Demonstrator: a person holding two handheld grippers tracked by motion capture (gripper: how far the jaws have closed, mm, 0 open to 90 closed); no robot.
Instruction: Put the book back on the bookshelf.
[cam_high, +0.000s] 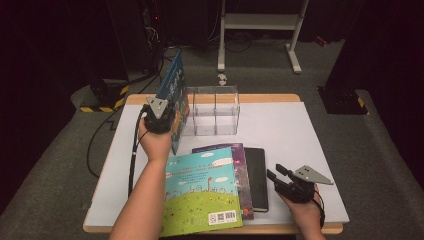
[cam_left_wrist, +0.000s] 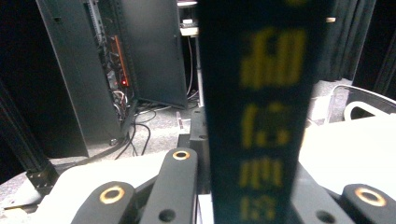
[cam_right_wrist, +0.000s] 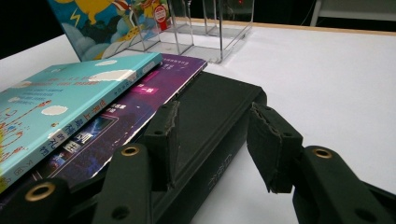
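My left gripper (cam_high: 161, 114) is shut on a blue picture book (cam_high: 172, 90), which stands upright at the table's back left beside a clear acrylic organizer (cam_high: 212, 110). In the left gripper view the book's dark spine (cam_left_wrist: 257, 116) with yellow characters rises between the jaws of that gripper (cam_left_wrist: 247, 196). A stack lies at the front: a turquoise book (cam_high: 202, 190) on top, then a purple book (cam_high: 241, 167) and a black book (cam_high: 257, 177). My right gripper (cam_high: 280, 175) is open at the black book's right edge. In its own view the right gripper (cam_right_wrist: 215, 135) straddles the edge of the black book (cam_right_wrist: 210, 102).
The white table (cam_high: 290, 135) has bare room at the right and behind the stack. The organizer (cam_right_wrist: 205, 28) has upright clear dividers. Dark racks and cables (cam_left_wrist: 116, 79) stand on the floor beyond the table's left end.
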